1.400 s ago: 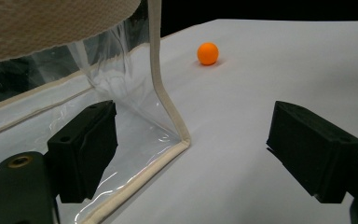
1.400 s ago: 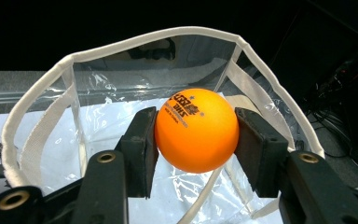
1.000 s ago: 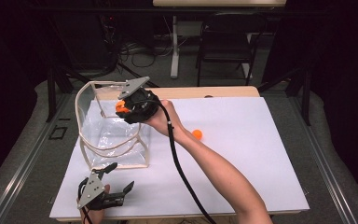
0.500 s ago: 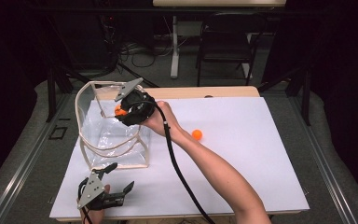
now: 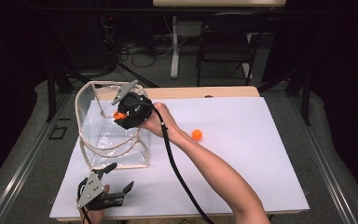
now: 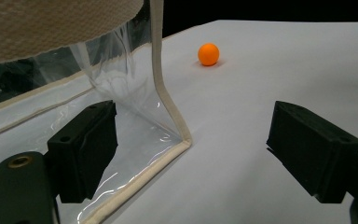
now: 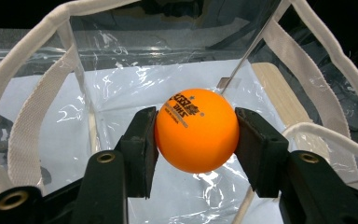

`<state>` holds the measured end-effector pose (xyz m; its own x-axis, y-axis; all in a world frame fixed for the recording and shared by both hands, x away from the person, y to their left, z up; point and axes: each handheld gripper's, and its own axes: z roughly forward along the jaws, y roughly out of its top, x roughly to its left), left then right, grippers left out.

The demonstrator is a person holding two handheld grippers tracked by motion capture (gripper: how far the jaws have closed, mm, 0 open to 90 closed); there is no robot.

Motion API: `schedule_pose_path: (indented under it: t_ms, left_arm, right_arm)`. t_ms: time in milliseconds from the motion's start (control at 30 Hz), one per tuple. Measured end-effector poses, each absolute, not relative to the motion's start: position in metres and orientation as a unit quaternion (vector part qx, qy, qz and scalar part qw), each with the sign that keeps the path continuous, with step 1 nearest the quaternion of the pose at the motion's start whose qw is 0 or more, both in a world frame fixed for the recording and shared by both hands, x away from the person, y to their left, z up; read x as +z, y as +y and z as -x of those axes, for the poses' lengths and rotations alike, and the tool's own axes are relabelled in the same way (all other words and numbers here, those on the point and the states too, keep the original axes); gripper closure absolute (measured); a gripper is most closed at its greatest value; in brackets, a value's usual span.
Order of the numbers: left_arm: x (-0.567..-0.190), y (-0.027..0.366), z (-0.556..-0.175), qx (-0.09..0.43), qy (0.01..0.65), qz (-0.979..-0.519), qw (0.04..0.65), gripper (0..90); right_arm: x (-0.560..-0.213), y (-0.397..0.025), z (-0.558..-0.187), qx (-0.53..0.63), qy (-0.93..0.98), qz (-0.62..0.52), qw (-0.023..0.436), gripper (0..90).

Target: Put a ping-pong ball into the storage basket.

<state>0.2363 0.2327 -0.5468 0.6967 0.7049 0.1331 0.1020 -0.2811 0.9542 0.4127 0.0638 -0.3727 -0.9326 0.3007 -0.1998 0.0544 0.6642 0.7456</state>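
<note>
ITEM: orange ball (image 7: 196, 130), table-tennis type, printed mark facing up. Loc: clamped between jaws of right gripper (image 5: 127, 112), held over the open mouth of the clear bag (image 5: 100, 135). Grip looks centred, pads on opposite sides of the ball.

ITEM: clear bag, transparent plastic w/ cream webbing trim and handles (image 7: 32, 116). Stands upright on the white surface (image 5: 242, 154), left of centre. Inside looks bare, as far as the glare lets one tell.

ITEM: 2nd orange ball (image 5: 196, 135). Loose on surface, right of bag, well apart from it; also seen in left gripper view (image 6: 208, 54).

ITEM: left gripper (image 5: 106, 195). Jaws apart, holding nothing. Near front edge of surface, just beside the bag's near corner (image 6: 184, 140).

STEP IN HAND (judgement): dropping the held ball into the bag.
- Lower the ball past the rim and handles before release; a light ball prob. bounces if let go high.
- Keep clear of the thin walls; a nudge could fold or tip the bag.
- Open jaws slowly, evenly, so the ball falls straight.
- Left gripper could steady the corner if the bag shifts.
</note>
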Motion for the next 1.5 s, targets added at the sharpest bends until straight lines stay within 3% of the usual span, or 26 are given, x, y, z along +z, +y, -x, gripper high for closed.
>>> schedule_pose_path:
  t_ms: [1300,1433,1500]
  left_arm:
    - [-0.5469,0.2324,-0.2362,0.281,0.268,-0.750,0.535,15.6]
    - [-0.5469,0.2328,-0.2360,0.282,0.269,-0.750,0.535,15.6]
    - [-0.5467,0.2332,-0.2359,0.283,0.269,-0.750,0.534,15.6]
  right_arm:
    - [-0.3804,0.0666,-0.4107,0.359,0.917,-0.097,0.146,50.3]
    - [-0.3787,0.0640,-0.4093,0.366,0.913,-0.101,0.150,43.9]
    - [-0.3771,0.0619,-0.4086,0.371,0.910,-0.107,0.150,34.5]
